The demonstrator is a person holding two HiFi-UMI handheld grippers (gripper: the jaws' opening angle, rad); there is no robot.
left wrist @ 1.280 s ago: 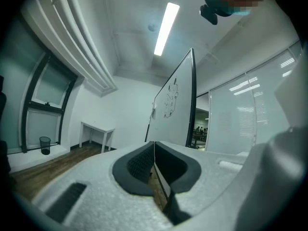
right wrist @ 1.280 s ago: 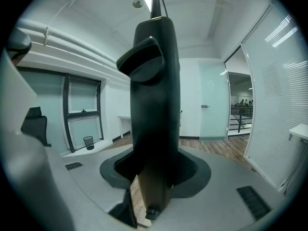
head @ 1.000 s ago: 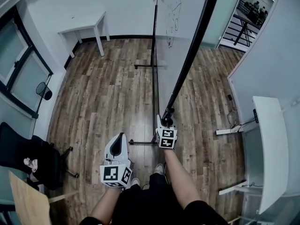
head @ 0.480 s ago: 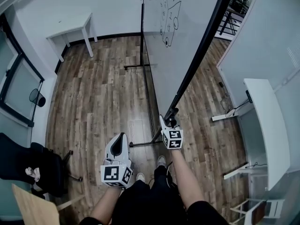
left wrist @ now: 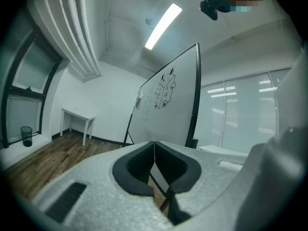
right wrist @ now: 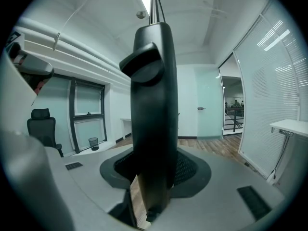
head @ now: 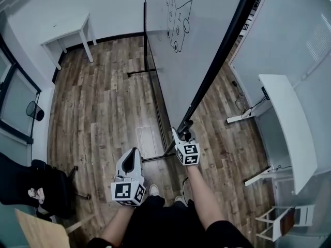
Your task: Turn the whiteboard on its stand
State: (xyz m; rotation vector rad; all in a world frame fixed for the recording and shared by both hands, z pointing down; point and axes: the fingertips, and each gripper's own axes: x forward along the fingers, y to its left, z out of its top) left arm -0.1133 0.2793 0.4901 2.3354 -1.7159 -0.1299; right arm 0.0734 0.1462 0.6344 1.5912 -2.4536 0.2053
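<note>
The whiteboard [head: 201, 40] hangs tilted on its black stand [head: 154, 98], its white face with marker drawings turned to the left. My right gripper [head: 181, 134] is shut on the lower end of the board's black frame [head: 217, 66]. In the right gripper view that black frame bar [right wrist: 155, 105] stands upright between the pads and fills the middle. My left gripper [head: 133, 157] hovers above the floor to the left of the stand, shut with nothing in it. From the left gripper [left wrist: 154, 150] view the whiteboard [left wrist: 166, 105] shows ahead.
A white table [head: 66, 35] stands by the far wall. A black office chair [head: 31, 185] and a bin [head: 35, 110] are at the left, a wooden board [head: 41, 231] at the lower left. A white desk [head: 287, 123] runs along the right, beside a glass wall.
The board has swung on its stand, so more of its drawn face shows and the frame edge lies further right. The right gripper stays on the frame. The left gripper has hardly moved.
</note>
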